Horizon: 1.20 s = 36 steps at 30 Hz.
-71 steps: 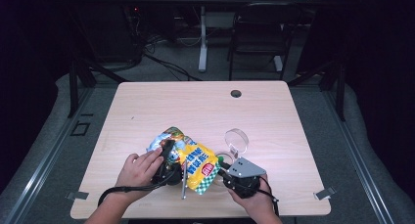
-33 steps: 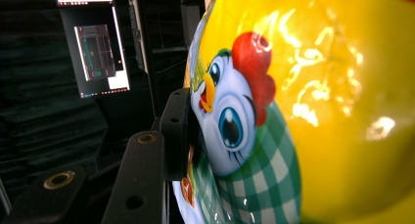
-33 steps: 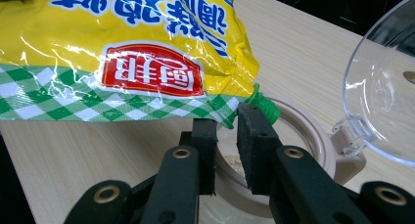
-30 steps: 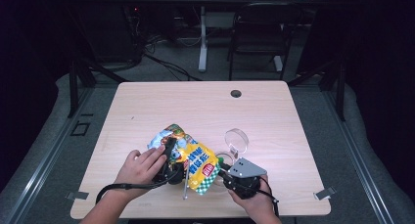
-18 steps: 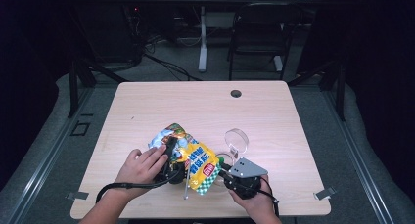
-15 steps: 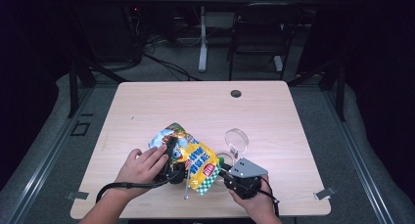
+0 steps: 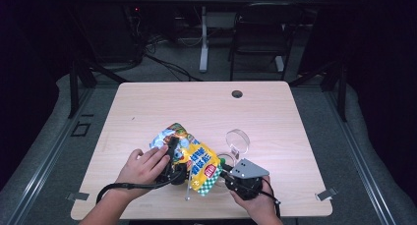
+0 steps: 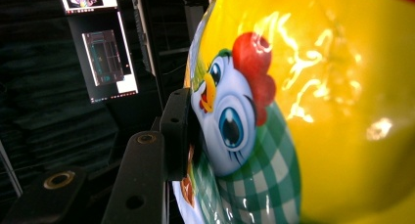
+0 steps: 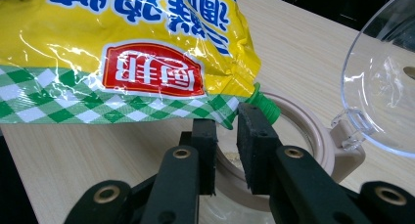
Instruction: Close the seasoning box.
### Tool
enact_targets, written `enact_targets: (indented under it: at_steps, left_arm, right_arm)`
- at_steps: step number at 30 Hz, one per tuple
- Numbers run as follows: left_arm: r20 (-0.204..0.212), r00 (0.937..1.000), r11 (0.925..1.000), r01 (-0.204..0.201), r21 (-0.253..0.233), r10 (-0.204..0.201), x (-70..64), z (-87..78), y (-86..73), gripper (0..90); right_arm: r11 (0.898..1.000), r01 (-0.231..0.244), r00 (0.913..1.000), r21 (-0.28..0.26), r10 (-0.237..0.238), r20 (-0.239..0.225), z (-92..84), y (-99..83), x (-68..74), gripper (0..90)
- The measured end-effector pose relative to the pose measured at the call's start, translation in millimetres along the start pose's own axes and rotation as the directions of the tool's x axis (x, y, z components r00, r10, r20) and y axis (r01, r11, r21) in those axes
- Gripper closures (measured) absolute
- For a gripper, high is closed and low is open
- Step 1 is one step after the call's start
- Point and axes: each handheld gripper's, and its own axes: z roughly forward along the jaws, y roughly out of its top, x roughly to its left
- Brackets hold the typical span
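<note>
- The yellow seasoning bag [image 7: 196,158] sits raised near the tabletop's front edge, tilted over the round container [image 9: 313,131] with its clear lid [image 7: 238,141] flipped up.
- The left gripper [image 8: 188,136] clamps the bag's body.
- The right gripper [image 9: 226,131] seems to nip the bag's green corner, its jaws narrowly apart.

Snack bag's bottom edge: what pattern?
Green-and-white check on the snack bag, clearest in the right gripper view.

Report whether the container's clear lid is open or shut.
Open. The clear lid stands swung up on its hinge, away from the beige container, whose mouth lies uncovered beneath the yellow bag.
</note>
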Motion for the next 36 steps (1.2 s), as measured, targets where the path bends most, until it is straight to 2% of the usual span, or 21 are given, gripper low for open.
enact_targets:
  at_steps: [34, 36]
  left_arm:
    - [-0.009, 0.9987, 0.9987, -0.05, 0.004, 0.05, 7.6, -2.3, 4.3, 62.2]
    - [-0.013, 0.9985, 0.9986, -0.053, 0.006, 0.053, 8.1, -2.5, 4.6, 62.3]
  right_arm:
    - [1.0, -0.029, 0.9995, -0.003, 0.029, -0.016, -0.5, -1.3, -2.3, 78.6]
    - [1.0, -0.031, 0.9993, -0.002, 0.031, -0.021, -0.6, -1.4, -2.5, 82.7]
